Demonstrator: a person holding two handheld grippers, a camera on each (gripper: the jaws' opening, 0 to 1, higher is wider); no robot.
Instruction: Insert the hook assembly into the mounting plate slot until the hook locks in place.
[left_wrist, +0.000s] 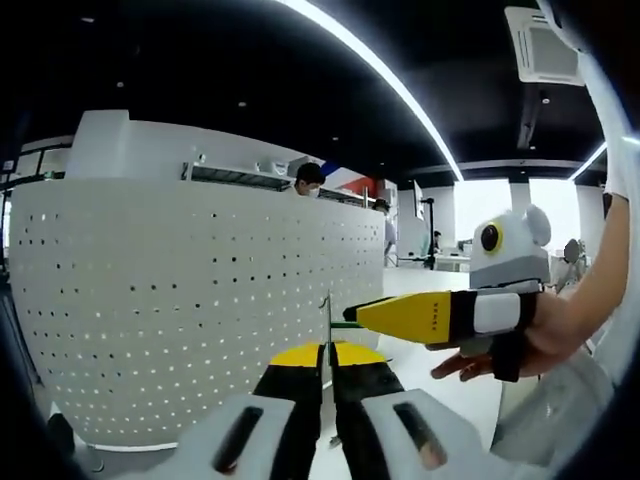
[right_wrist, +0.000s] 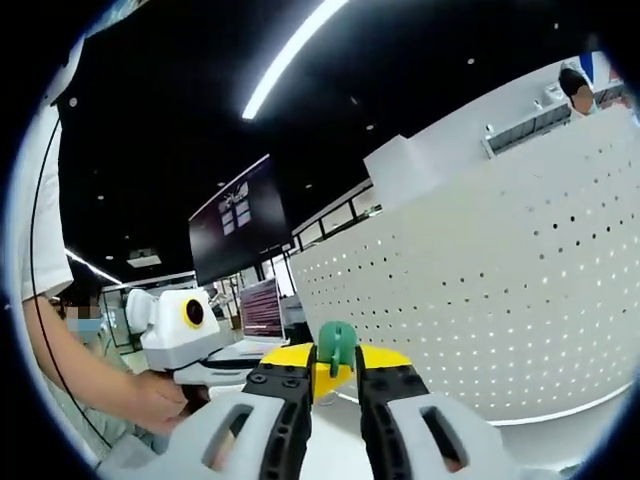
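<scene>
left tool (left_wrist: 328, 372) clamped on thin mounting plate (left_wrist: 329, 325), edge-on, lower centre | right tool (right_wrist: 334, 385) clamped on green hook assembly (right_wrist: 337, 345), lower centre | risk: both held in air; tilt could miss slot, or hook slips

White perforated curved counter (left_wrist: 180, 300) beneath a long ceiling light strip (left_wrist: 370, 70); ceiling air vent (left_wrist: 543, 45); dark wall screen (right_wrist: 238, 232) above an open laptop (right_wrist: 262, 310).
</scene>
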